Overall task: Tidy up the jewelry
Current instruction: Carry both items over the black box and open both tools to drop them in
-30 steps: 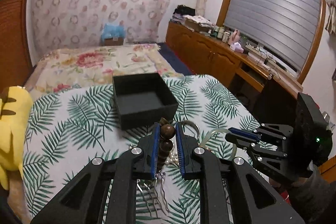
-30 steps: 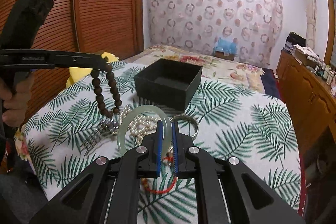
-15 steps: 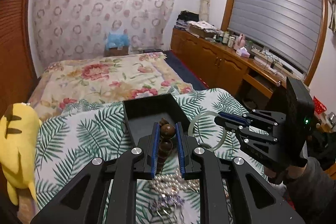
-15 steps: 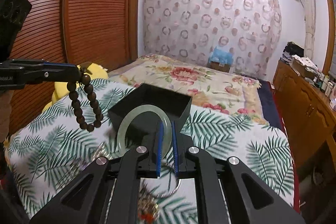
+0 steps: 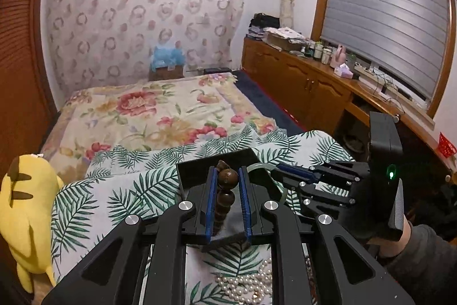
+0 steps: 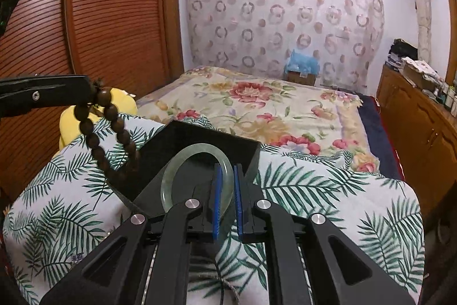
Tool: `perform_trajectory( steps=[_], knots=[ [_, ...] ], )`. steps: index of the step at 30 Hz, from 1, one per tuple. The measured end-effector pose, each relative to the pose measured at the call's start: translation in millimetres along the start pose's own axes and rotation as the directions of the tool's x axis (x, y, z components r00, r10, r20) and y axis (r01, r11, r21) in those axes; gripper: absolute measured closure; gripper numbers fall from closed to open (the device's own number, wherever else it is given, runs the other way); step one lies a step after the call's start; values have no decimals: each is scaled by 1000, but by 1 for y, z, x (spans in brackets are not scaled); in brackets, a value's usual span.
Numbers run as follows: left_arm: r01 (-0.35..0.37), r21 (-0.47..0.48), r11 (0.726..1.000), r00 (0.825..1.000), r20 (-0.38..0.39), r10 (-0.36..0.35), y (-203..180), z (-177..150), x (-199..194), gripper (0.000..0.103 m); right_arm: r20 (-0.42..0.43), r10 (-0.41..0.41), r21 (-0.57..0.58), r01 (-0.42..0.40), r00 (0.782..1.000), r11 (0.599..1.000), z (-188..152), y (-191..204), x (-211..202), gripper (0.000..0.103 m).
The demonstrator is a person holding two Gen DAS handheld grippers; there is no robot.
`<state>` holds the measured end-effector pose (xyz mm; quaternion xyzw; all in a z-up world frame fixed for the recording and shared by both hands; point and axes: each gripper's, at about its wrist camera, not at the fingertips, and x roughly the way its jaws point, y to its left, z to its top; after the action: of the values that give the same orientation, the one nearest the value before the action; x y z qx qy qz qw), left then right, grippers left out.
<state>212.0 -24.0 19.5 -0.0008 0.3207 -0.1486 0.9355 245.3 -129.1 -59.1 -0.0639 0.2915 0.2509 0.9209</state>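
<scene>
Two pieces are aloft over the black box (image 6: 200,142). Left gripper (image 5: 227,202) is clamped on the brown bead bracelet (image 6: 108,133), which dangles at the box's near-left corner. Right gripper (image 6: 225,199) pinches the jade bangle (image 6: 182,162) above the box interior. Step looks like depositing: next, lower and release inside. Pearl strand (image 5: 248,282) waits on the palm-print cloth (image 6: 328,190). No legible writing.

Bangle (image 6: 197,173) over box (image 6: 197,139), beads (image 6: 108,133) left
</scene>
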Motion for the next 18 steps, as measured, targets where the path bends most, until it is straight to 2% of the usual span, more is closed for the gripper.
perform_trajectory(
  steps=[5, 18],
  knots=[
    [-4, -2, 1000, 1000, -21, 4, 3, -2, 14, 89, -18, 41, -29, -42, 999, 999, -2, 11, 7, 85],
    [11, -4, 1000, 999, -35, -11, -2, 2, 34, 89, 28, 23, 23, -23, 999, 999, -8, -18, -29, 85]
  ],
)
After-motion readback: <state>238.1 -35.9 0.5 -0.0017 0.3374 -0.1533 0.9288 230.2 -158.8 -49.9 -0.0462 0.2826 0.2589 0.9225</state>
